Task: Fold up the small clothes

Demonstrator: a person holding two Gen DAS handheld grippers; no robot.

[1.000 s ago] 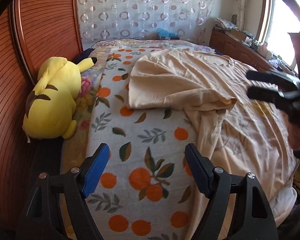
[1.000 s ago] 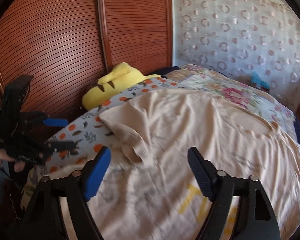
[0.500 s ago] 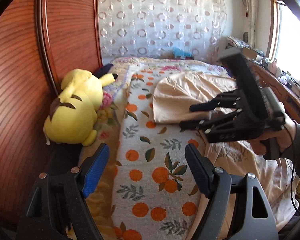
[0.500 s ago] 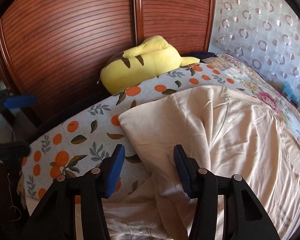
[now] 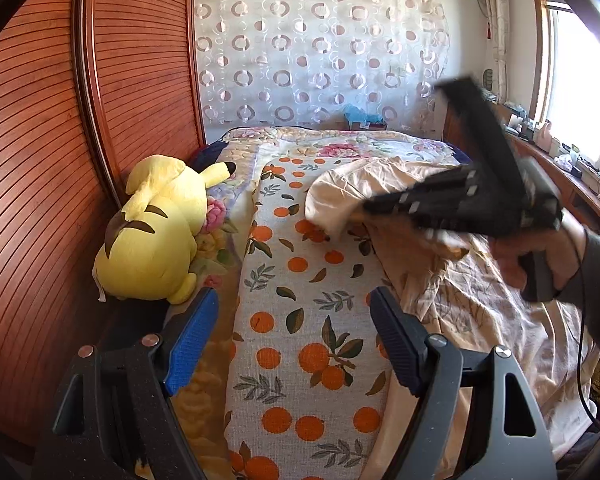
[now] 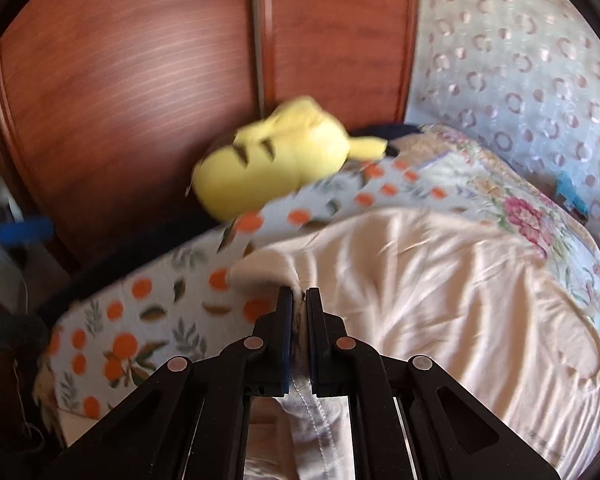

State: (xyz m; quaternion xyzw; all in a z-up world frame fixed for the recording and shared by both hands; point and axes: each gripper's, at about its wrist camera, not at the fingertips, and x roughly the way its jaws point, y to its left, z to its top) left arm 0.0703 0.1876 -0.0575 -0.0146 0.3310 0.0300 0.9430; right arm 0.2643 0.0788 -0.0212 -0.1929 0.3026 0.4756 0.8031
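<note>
**Right gripper clamps the folded edge of the T-shirt**

Half a second ago the right gripper (image 6: 299,300) hung part-open just above the peach T-shirt (image 6: 440,292); now its jaws are drawn nearly together with a ridge of the fabric pinched between them, at the folded-over edge nearest the orange-print blanket (image 6: 140,320). A hemmed strip of the shirt also runs back between the jaws toward the camera. The right wrist view is smeared, so the tool seems to be in motion.

From the left wrist view, the right gripper (image 5: 374,210) meets the cloth at the rounded fold, and the person's right hand (image 5: 540,248) grips its handle. The left gripper (image 5: 292,320) has stayed wide and empty, hovering over the blanket, apart from the shirt. The shirt lies spread across the bed, its left part already doubled over. The Pikachu plush (image 5: 156,232) rests against the wooden wardrobe doors (image 5: 40,160), well clear.

The grasp probably opens the next fold; the gather looks thin and could slip.
</note>
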